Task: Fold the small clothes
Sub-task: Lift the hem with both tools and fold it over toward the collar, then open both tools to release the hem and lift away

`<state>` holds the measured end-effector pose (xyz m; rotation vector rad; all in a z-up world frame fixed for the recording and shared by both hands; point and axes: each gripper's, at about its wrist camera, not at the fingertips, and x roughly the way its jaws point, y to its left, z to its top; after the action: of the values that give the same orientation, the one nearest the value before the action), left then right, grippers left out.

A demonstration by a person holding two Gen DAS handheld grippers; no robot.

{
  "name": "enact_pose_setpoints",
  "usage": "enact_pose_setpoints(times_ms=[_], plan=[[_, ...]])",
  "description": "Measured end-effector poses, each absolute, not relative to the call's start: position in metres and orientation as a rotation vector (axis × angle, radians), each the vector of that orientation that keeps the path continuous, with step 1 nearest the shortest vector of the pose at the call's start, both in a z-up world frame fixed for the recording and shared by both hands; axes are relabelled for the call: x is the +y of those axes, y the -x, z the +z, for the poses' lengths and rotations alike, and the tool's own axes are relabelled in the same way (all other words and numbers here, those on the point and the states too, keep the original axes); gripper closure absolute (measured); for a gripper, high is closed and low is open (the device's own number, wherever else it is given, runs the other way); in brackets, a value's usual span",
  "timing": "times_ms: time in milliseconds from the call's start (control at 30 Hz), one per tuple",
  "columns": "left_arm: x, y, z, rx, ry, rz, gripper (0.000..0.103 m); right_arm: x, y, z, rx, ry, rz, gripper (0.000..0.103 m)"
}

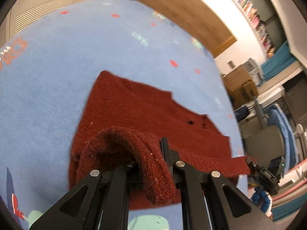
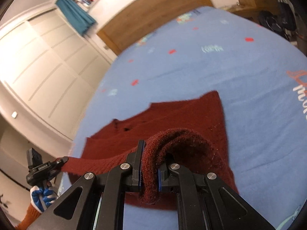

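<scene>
**Asker:** Wool, dark red, is that what your two tools hold?

**Me:** Yes, a dark red knitted garment [image 1: 134, 111]. Most of it lies flat on the light blue blanket [image 1: 48, 86], which has small red marks and some lettering. The near edge is lifted off the blanket, and each of my tools holds one end of that edge.

**Asker:** How does the left tool stand?

**Me:** My left tool [image 1: 151, 164] is pressed together on a thick fold of the knit. The cloth bulges up in an arch over the left finger and hangs down between the two fingers.

**Asker:** And the right one?

**Me:** My right tool [image 2: 150, 176] is pinching a bunched roll of the same garment [image 2: 172, 115]. The blue pads [image 2: 141, 178] press on the wool from both sides, and the roll curls up and over to the right finger.

**Asker:** Can each camera see the other tool?

**Me:** Yes. From the left wrist, the right tool [image 1: 251, 164] shows at the right, gripping the far corner of the raised edge. From the right wrist, the left tool [image 2: 61, 161] shows at the left, and the edge runs as a tight band between them. Below it is my hand in a blue and white glove [image 2: 41, 197].

**Asker:** What is around the blanket?

**Me:** Wooden floor [image 2: 145, 13] and white panelled doors [image 2: 38, 57].
</scene>
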<state>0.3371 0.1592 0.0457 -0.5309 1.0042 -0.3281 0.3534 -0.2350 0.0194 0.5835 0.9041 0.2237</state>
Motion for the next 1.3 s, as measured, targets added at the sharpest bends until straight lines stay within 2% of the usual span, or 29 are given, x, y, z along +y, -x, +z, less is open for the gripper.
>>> enact_pose_setpoints(times_ms=[300, 367, 500, 567, 600, 733, 967, 1300], plan=[[0.168, -0.371, 0.006, 1.106, 0.610, -0.235, 0.092, -0.235, -0.382, -0.016, 0.992, -0.567, 0.137, 0.086], [0.172, -0.375, 0.004, 1.113, 0.643, -0.236, 0.087, -0.233, -0.388, -0.019, 1.005, -0.559, 0.127, 0.077], [0.184, -0.381, 0.005, 1.114, 0.716, -0.250, 0.075, -0.231, -0.396, -0.026, 1.025, -0.555, 0.124, 0.067], [0.190, -0.381, 0.010, 1.100, 0.749, -0.255, 0.068, -0.233, -0.395, -0.028, 1.022, -0.569, 0.115, 0.053], [0.194, -0.380, 0.013, 1.092, 0.758, -0.257, 0.064, -0.234, -0.395, -0.028, 1.018, -0.576, 0.112, 0.051], [0.209, -0.376, 0.028, 1.050, 0.757, -0.250, 0.059, -0.242, -0.393, -0.025, 1.003, -0.600, 0.111, 0.049], [0.189, -0.365, 0.059, 0.966, 0.553, -0.247, 0.058, -0.252, -0.391, -0.007, 0.943, -0.599, 0.091, 0.043], [0.109, -0.362, 0.035, 0.926, 0.253, -0.242, 0.058, -0.183, -0.398, -0.001, 0.958, -0.240, 0.175, 0.043]])
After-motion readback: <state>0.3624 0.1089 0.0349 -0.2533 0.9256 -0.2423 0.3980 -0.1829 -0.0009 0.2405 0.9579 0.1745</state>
